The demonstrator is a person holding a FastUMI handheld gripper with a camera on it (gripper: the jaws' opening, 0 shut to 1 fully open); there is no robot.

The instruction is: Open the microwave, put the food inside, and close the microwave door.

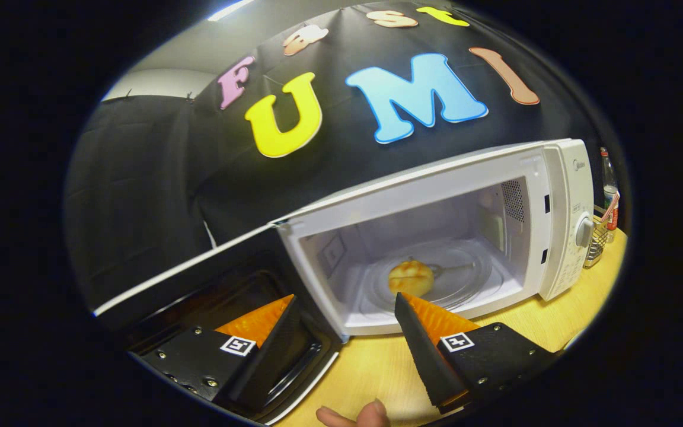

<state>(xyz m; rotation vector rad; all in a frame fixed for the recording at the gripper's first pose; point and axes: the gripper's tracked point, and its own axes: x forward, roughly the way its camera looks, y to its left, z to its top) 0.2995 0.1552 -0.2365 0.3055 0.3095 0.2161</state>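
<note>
A: Gripper [346,305] first?
B: Spread wide, gripping nothing. Left finger over the open door [199,290], right finger just at the front sill of the microwave [424,196].

A: Anything nearer than the fingers?
B: Fingertips of a hand [356,415], resting on the wooden table [371,367] just below the gripper.

A: And the door?
B: Swung fully out to the left of the cavity, dark window facing up toward the gripper, white edge along its top.

A: Food?
B: Bun [411,277], golden, sitting on the glass turntable [436,279] inside the cavity. Beyond the fingertips, apart from both, a little closer to the right one.

A: Further in?
B: White cavity walls, vent grille on the right wall. Control panel with a round knob [583,231] on the right of the oven front.

A: Past the oven?
B: Wire basket [596,243] and a bottle [609,187] with a red cap, standing on the table just right of the microwave. Black cloth wall behind everything.
</note>
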